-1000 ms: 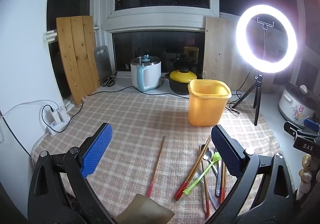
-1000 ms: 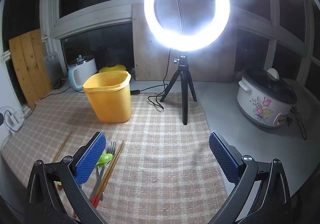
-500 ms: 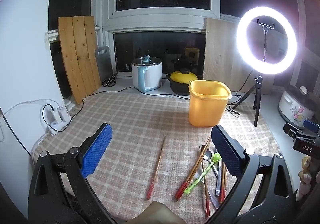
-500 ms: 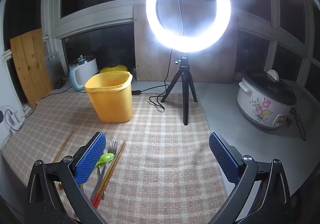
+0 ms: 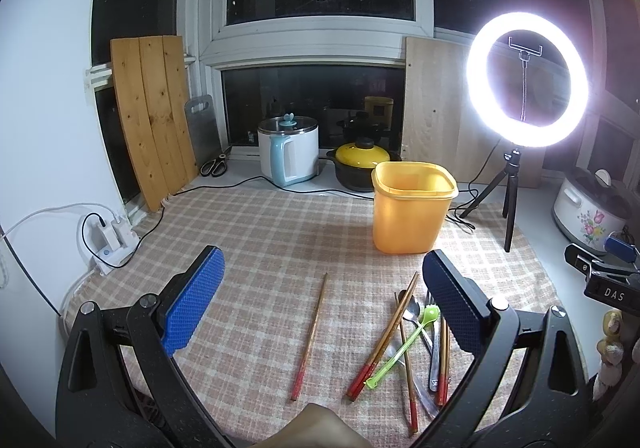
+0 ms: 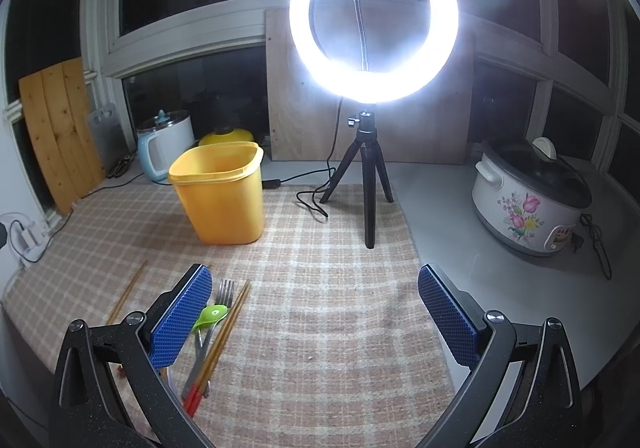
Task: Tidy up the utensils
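A yellow plastic tub point(image 5: 412, 208) point(image 6: 224, 196) stands upright on the checked cloth. In front of it lies a loose pile: red-tipped wooden chopsticks point(image 5: 384, 336) point(image 6: 218, 348), a green plastic spoon point(image 5: 404, 346) point(image 6: 210, 315), a metal spoon point(image 5: 411, 313) and a metal fork point(image 6: 222, 298). A single chopstick point(image 5: 310, 336) point(image 6: 127, 292) lies apart, left of the pile. My left gripper point(image 5: 322, 304) hovers open above the single chopstick, holding nothing. My right gripper point(image 6: 314, 314) is open over bare cloth, the pile beside its left finger.
A lit ring light on a tripod point(image 6: 372, 184) stands right of the tub, its cable trailing on the cloth. A floral rice cooker point(image 6: 528, 204), white kettle point(image 5: 288, 152), yellow-lidded pot point(image 5: 362, 164), wooden boards point(image 5: 150, 120) and power strip point(image 5: 110, 240) line the edges.
Both views have shifted only slightly. The utensils and tub have not moved, and both grippers stay open. A hand at the bottom edge of the left wrist view has dropped lower.
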`<state>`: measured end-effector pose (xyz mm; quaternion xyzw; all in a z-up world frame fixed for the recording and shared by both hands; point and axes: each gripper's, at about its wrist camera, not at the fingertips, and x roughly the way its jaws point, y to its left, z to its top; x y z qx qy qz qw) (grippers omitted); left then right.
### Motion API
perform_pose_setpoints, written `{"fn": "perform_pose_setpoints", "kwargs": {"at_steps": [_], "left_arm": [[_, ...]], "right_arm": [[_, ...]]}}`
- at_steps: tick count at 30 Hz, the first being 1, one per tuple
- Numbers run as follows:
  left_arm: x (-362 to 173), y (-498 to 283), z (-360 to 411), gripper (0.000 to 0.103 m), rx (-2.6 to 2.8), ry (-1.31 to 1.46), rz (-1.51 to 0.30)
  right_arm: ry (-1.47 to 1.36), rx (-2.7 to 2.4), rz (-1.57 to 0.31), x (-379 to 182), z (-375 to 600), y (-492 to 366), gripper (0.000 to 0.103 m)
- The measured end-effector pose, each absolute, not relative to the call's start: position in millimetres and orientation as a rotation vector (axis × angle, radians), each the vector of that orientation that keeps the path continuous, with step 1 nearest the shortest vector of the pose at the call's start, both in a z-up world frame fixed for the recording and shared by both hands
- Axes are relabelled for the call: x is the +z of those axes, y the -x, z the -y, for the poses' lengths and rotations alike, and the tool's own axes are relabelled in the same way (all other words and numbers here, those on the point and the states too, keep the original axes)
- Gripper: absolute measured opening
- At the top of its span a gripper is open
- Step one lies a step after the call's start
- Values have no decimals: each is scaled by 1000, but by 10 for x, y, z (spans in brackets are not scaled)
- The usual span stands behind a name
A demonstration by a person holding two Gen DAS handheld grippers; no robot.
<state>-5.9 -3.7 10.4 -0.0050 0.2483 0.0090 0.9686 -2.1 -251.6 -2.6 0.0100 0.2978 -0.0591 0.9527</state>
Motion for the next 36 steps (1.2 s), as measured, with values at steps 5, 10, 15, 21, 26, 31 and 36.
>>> {"fn": "perform_pose_setpoints", "kwargs": {"at_steps": [5, 10, 15, 21, 26, 31, 36], "left_arm": [[121, 39, 69, 101, 14, 8, -502], [127, 36, 60, 101, 12, 8, -500], [127, 29, 74, 101, 12, 9, -499], [120, 43, 58, 101, 12, 8, -499], [116, 42, 71, 101, 11, 9, -499], [109, 52, 50, 101, 10, 8, -497], [107, 52, 51, 101, 11, 12, -497]], "right_arm": [[-20, -121, -607, -27, 2510, 25, 102], [-19, -121, -608, -24, 2507, 24, 102], [-20, -121, -608, -27, 2504, 26, 102], [-23, -119, -613, -39, 2505, 10, 102], [-23, -113, -614, -49, 2497, 5, 102], [-23, -111, -619, -63, 2481, -2, 102], [-30, -112, -623, -66, 2492, -3, 102]]}}
